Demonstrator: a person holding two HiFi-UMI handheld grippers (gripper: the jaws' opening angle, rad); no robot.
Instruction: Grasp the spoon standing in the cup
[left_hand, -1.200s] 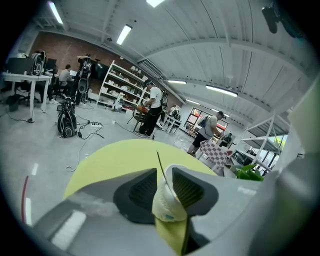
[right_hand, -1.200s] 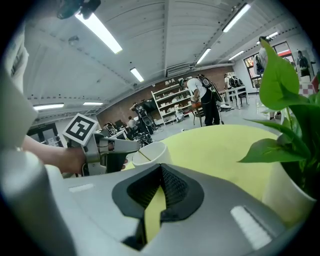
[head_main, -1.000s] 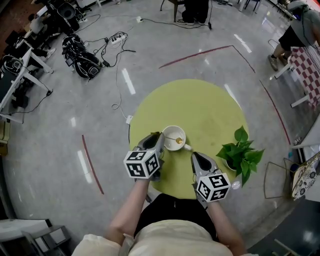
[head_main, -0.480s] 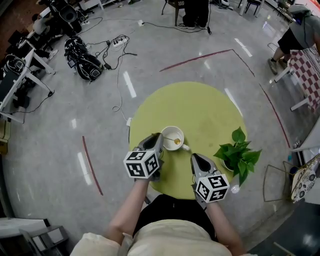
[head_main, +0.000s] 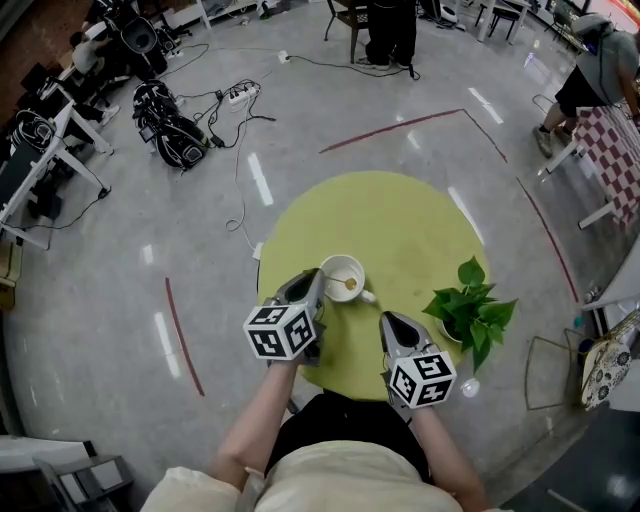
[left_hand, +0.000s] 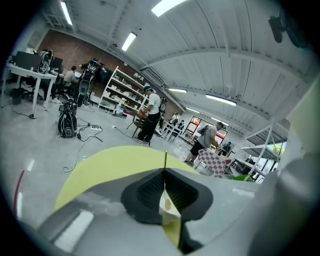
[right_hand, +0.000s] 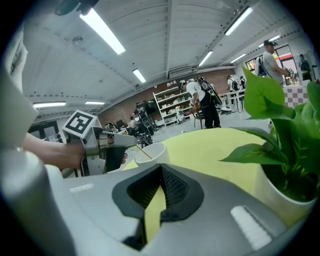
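A white cup (head_main: 342, 276) stands near the front of the round yellow-green table (head_main: 400, 220), and a thin gold spoon (head_main: 341, 279) leans in it toward the left. My left gripper (head_main: 318, 282) sits at the cup's left rim, shut on the spoon's handle. In the left gripper view the handle (left_hand: 165, 159) rises straight out of the closed tips of that gripper (left_hand: 165, 171). The right gripper view shows the left gripper (right_hand: 131, 141) meeting the spoon (right_hand: 144, 153) above the cup (right_hand: 154, 150). My right gripper (head_main: 388, 318) (right_hand: 161, 167) hovers right of the cup, shut and empty.
A potted green plant (head_main: 470, 308) (right_hand: 285, 145) stands at the table's right edge, close to my right gripper. On the floor lie cables and bags (head_main: 170, 125) at far left and red tape lines (head_main: 400, 118). A checked table (head_main: 615, 135) and people stand at the back.
The scene has drifted slightly up in the head view. Both grippers stay in much the same places beside the cup, the left one's tips still at its rim.
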